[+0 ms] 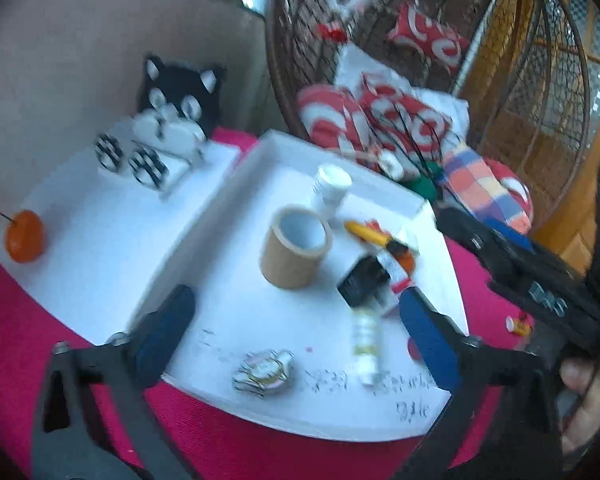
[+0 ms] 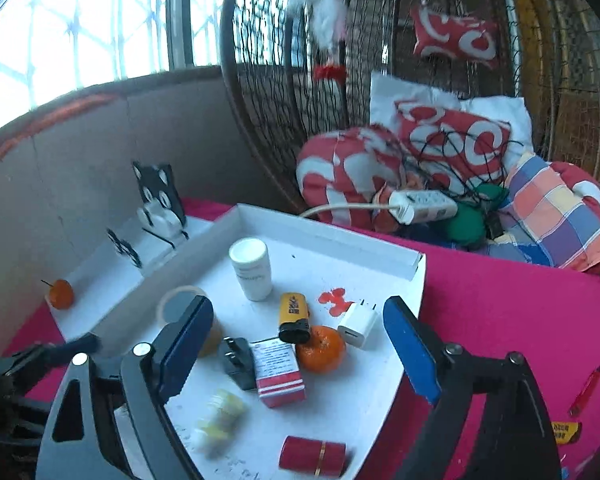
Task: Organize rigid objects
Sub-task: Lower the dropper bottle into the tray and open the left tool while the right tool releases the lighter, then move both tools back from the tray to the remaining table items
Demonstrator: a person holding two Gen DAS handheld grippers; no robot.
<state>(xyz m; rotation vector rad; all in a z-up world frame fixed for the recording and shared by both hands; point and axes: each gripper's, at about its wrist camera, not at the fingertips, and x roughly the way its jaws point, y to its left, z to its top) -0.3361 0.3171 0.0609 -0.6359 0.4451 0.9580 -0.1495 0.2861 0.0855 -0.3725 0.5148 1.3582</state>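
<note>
Right wrist view: red cylinder loose between spread right tool fingers.

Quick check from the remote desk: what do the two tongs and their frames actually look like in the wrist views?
Both match. The left tongs have two flat blue pads on black angular arms with triangular cut-outs and silver bolt heads. The right tongs show the same blue pads, black frame and round silver fasteners. In the left view, the other tool's black body carries silver hardware. No cables or sleeves are visible.
</note>
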